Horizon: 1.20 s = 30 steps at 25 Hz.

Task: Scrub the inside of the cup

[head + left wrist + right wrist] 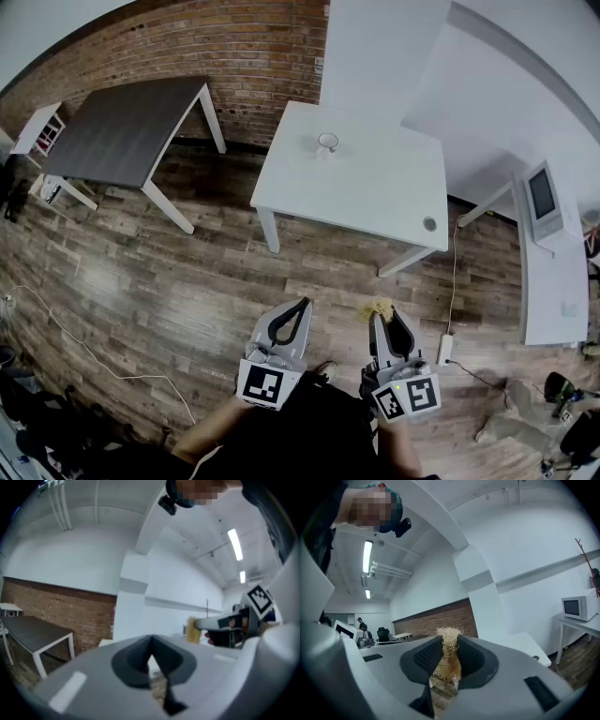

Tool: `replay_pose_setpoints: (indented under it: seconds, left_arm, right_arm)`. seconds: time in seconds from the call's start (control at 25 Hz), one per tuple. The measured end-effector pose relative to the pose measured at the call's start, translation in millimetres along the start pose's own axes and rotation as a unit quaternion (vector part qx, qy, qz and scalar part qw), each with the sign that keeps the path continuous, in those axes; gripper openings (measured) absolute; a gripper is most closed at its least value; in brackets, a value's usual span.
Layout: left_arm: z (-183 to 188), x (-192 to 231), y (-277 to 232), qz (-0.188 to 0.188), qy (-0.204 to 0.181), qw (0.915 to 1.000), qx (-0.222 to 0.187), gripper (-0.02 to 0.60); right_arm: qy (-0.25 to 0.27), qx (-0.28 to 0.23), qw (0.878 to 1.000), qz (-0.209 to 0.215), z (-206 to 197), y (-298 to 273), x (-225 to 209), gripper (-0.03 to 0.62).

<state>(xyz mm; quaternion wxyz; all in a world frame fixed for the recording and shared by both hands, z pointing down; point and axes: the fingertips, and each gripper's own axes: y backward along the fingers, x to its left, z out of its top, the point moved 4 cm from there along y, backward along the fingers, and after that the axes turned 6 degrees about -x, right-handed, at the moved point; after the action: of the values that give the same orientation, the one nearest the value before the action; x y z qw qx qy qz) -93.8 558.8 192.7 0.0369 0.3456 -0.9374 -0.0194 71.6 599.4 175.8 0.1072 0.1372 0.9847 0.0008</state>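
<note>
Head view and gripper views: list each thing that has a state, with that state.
Cup: upright on the white table, apart from both grippers.
Left gripper: shut, empty.
Right gripper: shut on the scrubber.
Scrubber: clamped between the right jaws, tuft sticking out past them.
Microwave: door shut.

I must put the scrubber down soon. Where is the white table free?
The white table is almost all bare: the top between the cup near its far left corner and the round grommet by the near right corner. Nowhere is crowded.
</note>
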Motion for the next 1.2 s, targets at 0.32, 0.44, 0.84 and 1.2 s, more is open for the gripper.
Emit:
replay_pose_setpoints:
  seconds: [0.32,0.44,0.84,1.2]
  left_arm:
    - [-1,6,-1,-0.001,-0.004,1.0000,-0.002,0.003]
    - [0,9,0,-0.002,-0.001,1.0000,-0.004,0.003]
    - [1,38,10,-0.015,-0.008,0.9998,-0.009,0.003]
    - [-11,74,20,-0.047,-0.015,0.9988,0.004,0.003]
  right_arm:
    - [0.004,-0.001,1.000,0.000,-1,-6,3,0.087]
    - [0.007,-0.001,1.000,-0.001,-1,-8,7,0.087]
    - [0.007,-0.002,1.000,-0.011,-5,-24,26,0.088]
    - [0.007,0.002,0.999,-0.032,-19,-46,52,0.088]
